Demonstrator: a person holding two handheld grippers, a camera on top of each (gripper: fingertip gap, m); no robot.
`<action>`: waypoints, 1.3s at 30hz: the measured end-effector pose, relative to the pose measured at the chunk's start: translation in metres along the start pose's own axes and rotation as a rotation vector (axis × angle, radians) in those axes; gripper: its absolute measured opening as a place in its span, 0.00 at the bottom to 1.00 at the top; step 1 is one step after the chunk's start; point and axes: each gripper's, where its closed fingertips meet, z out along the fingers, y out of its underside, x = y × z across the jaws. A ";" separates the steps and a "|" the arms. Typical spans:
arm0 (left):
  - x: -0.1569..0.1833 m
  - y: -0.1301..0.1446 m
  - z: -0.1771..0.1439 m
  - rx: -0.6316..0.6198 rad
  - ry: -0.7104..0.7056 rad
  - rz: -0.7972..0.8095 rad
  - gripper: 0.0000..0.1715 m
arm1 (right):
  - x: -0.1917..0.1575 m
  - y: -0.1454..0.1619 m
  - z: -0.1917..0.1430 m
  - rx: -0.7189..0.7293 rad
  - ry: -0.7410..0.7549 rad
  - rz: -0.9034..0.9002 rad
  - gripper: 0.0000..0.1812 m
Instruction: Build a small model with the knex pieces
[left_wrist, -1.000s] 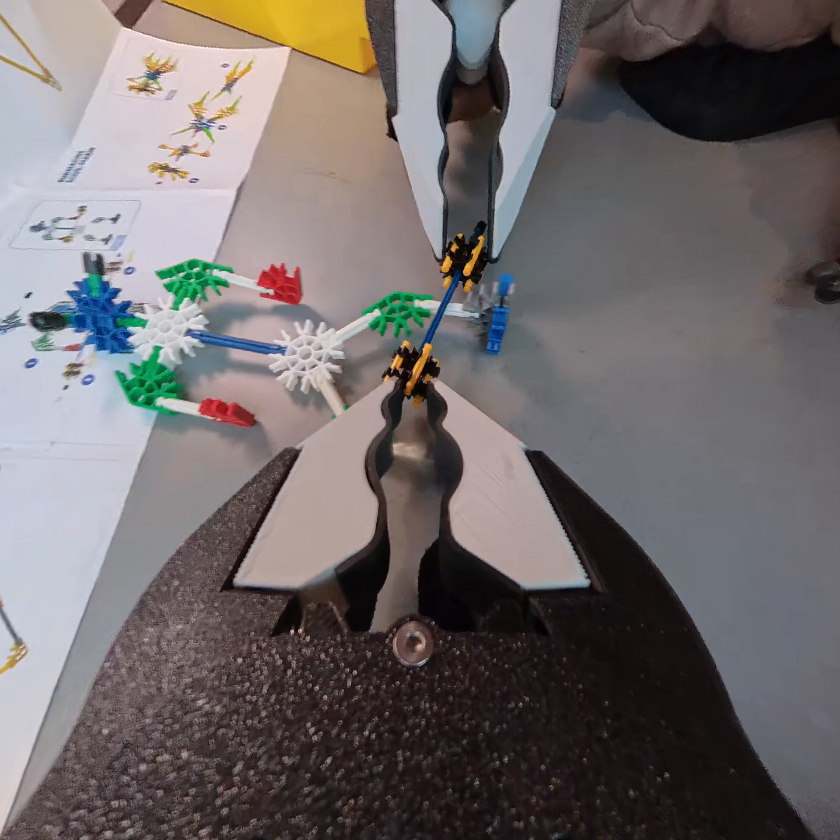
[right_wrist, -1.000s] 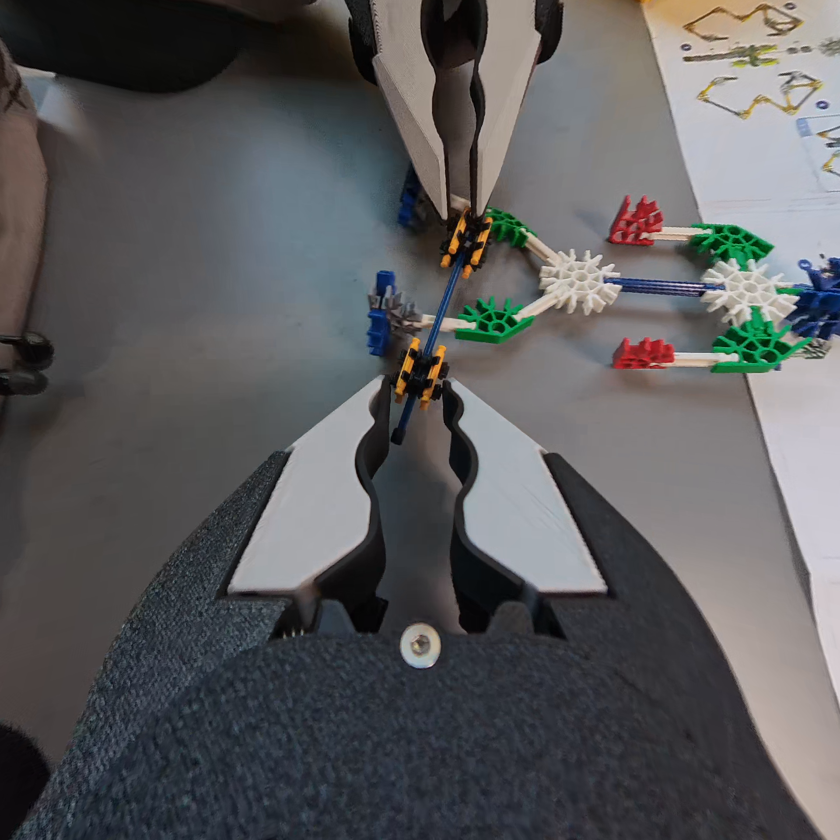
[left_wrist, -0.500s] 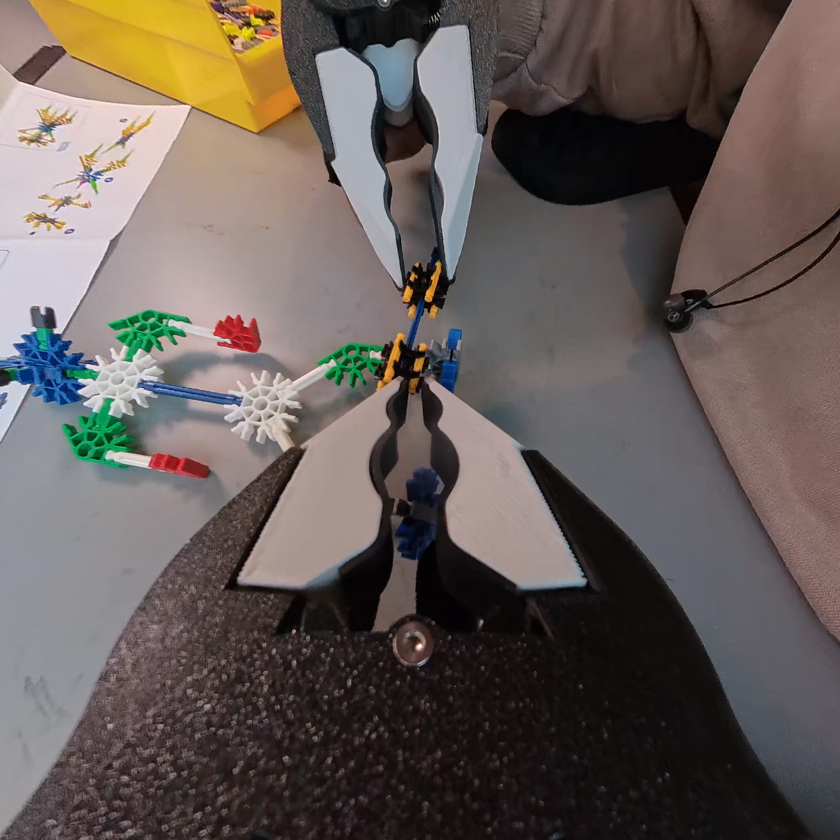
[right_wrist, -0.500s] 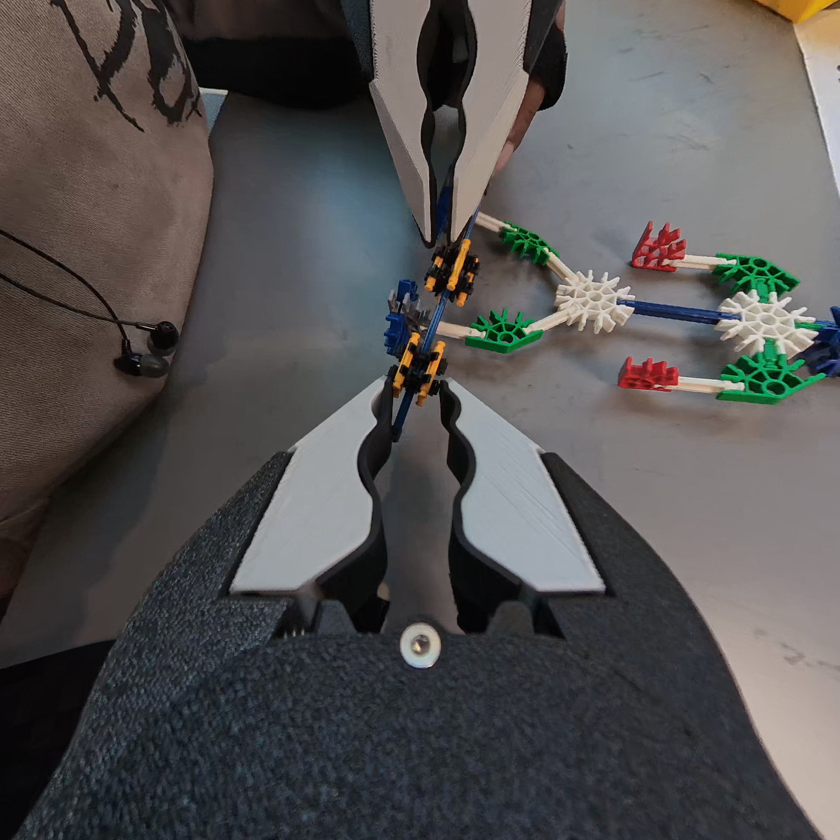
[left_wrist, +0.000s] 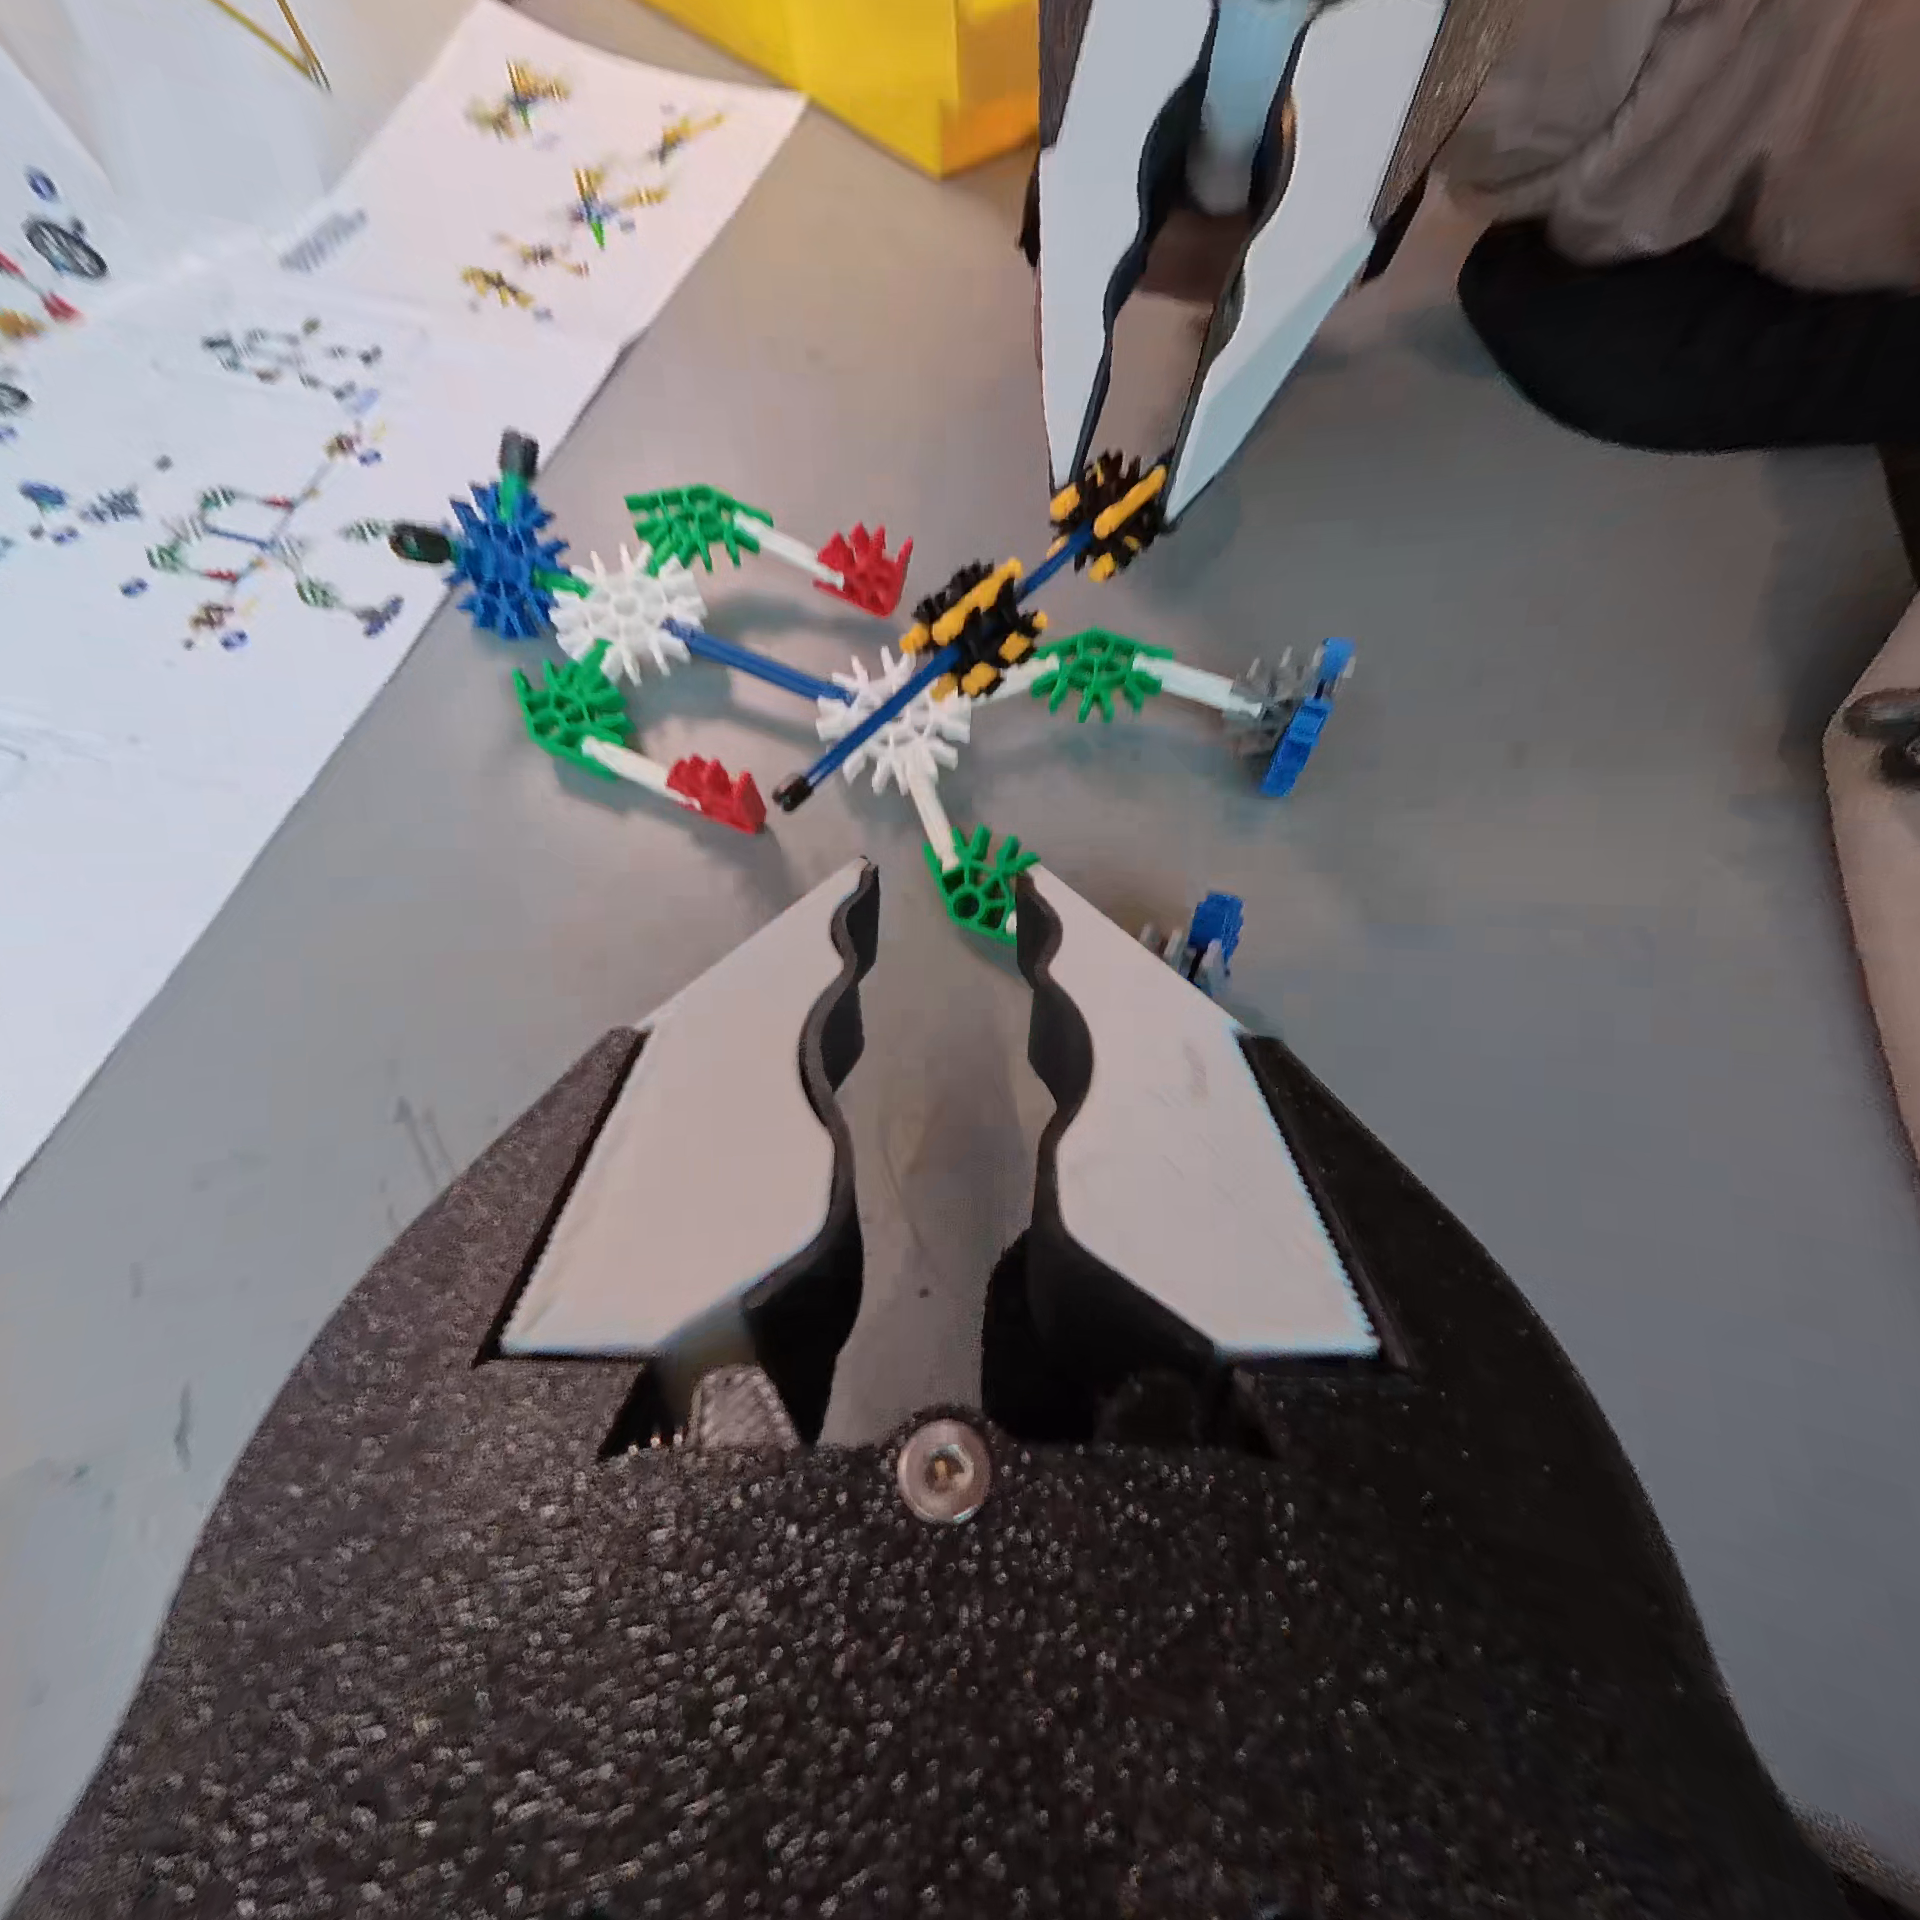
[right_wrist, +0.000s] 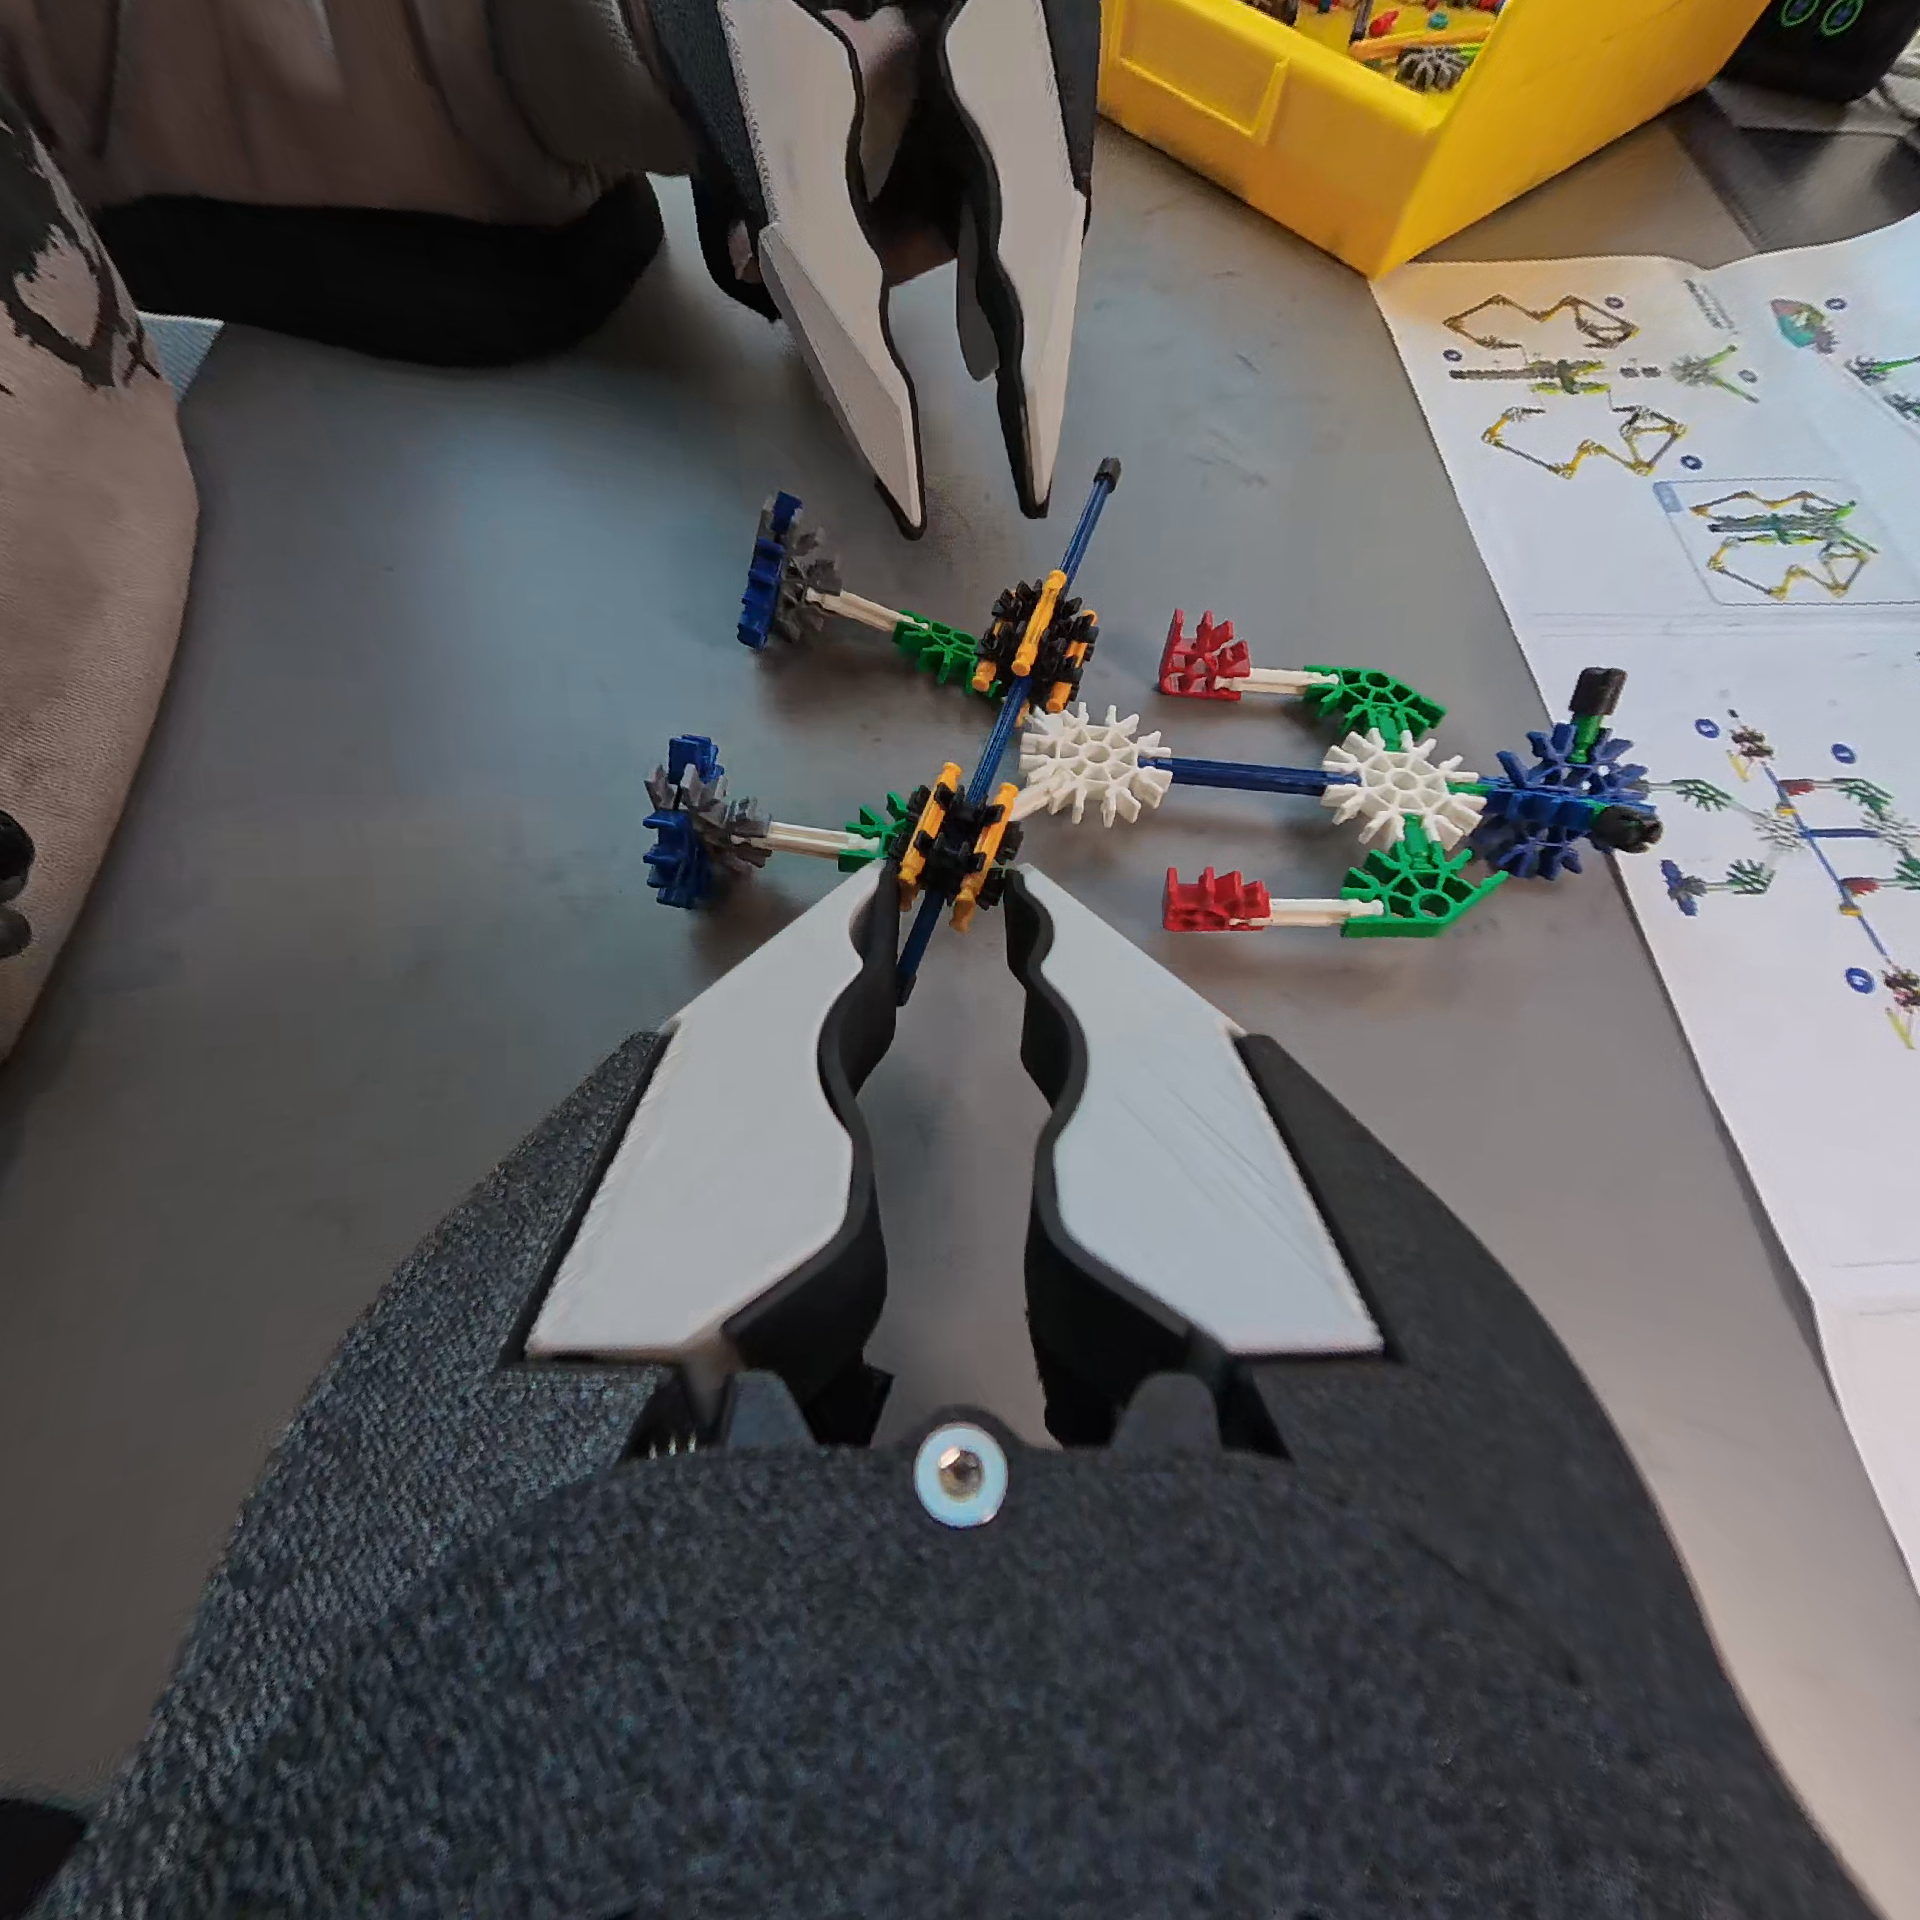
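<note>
My right gripper (right_wrist: 945, 888) is shut on a black-and-yellow wheel (right_wrist: 956, 831) at the near end of a thin blue rod (right_wrist: 1075, 530). A second black-and-yellow wheel (right_wrist: 1039, 634) sits further along the rod. The rod hangs over a colourful construction-toy model (right_wrist: 1091, 764) lying on the grey table (right_wrist: 416, 623). My left gripper (left_wrist: 940, 883) is open and holds nothing. A green connector (left_wrist: 977, 883) of the model lies at its right fingertip. In the left wrist view the right gripper (left_wrist: 1112, 488) pinches the far wheel (left_wrist: 1107, 520).
A yellow parts bin (right_wrist: 1351, 156) stands at the back. White instruction sheets (right_wrist: 1766, 623) lie beside the model and also show in the left wrist view (left_wrist: 208, 468). A person's clothing (right_wrist: 83, 623) borders the table. Some 10 cm of space lies between my two pairs of fingers.
My left gripper opened, let go of its wheel on the blue rod and drew back. My right gripper kept its wheel and now carries the rod alone, over the model.
</note>
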 end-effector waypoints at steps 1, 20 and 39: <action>-0.002 0.010 0.002 -0.044 -0.002 -0.008 0.15 | 0.000 0.002 0.001 -0.011 0.002 -0.003 0.10; 0.032 0.029 0.018 -0.176 0.134 -0.016 0.12 | 0.002 0.008 -0.001 -0.025 0.009 -0.004 0.10; 0.067 0.013 0.012 -0.083 0.272 0.122 0.13 | 0.001 0.000 -0.008 0.030 0.004 0.005 0.10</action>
